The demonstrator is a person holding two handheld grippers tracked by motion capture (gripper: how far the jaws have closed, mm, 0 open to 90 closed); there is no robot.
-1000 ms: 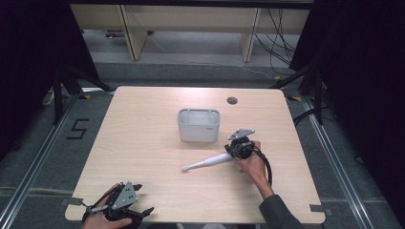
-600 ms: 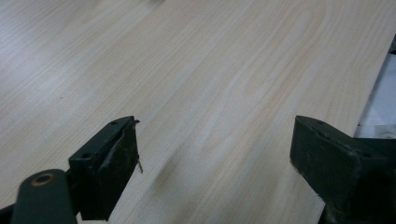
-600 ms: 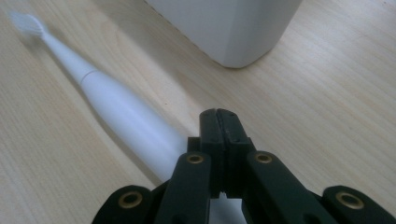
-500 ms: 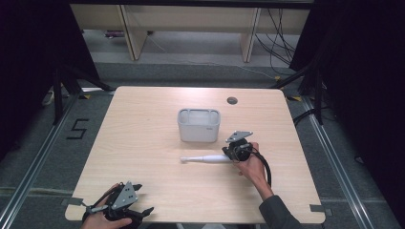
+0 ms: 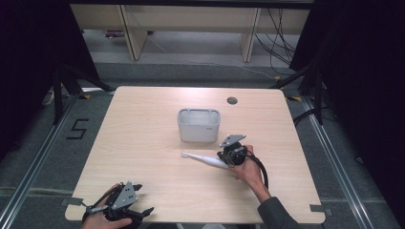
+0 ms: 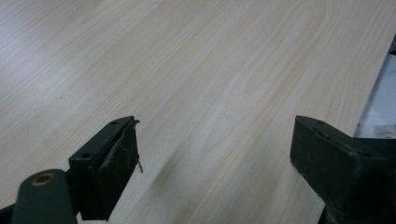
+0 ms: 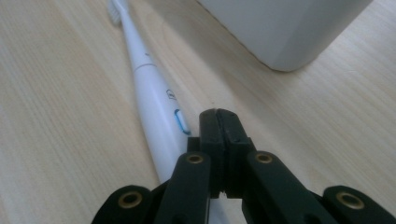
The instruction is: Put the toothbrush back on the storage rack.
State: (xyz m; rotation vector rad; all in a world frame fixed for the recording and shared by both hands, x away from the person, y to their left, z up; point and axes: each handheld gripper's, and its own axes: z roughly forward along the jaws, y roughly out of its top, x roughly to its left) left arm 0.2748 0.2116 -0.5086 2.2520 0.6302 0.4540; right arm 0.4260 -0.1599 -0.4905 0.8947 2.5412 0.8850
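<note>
- The right hand-held gripper (image 7: 219, 121) has its two black jaws pressed tight together, with nothing between them.
- It sits just beside the handle of the white electric toothbrush (image 7: 154, 100), on the side nearer the bin, and I cannot tell if it touches the handle.
- The electric toothbrush lies flat on the bench (image 5: 143, 138), in front of the grey bin (image 5: 199, 125) and a little apart from it. Its brush head points to the left in the high view.
- The left hand-held gripper (image 6: 215, 154) is spread wide open and holds nothing. It waits low at the near left corner of the bench, well apart from the toothbrush.
- I think the step now is nudging or lining up the toothbrush with the shut jaws, getting ready to pick it up.
- Next, the right jaws need to open wide, come down on both sides of the thick handle, and squeeze.
- Then the toothbrush could be lifted and stood inside the grey bin. The handle is round and smooth, so it may roll or slip.
</note>
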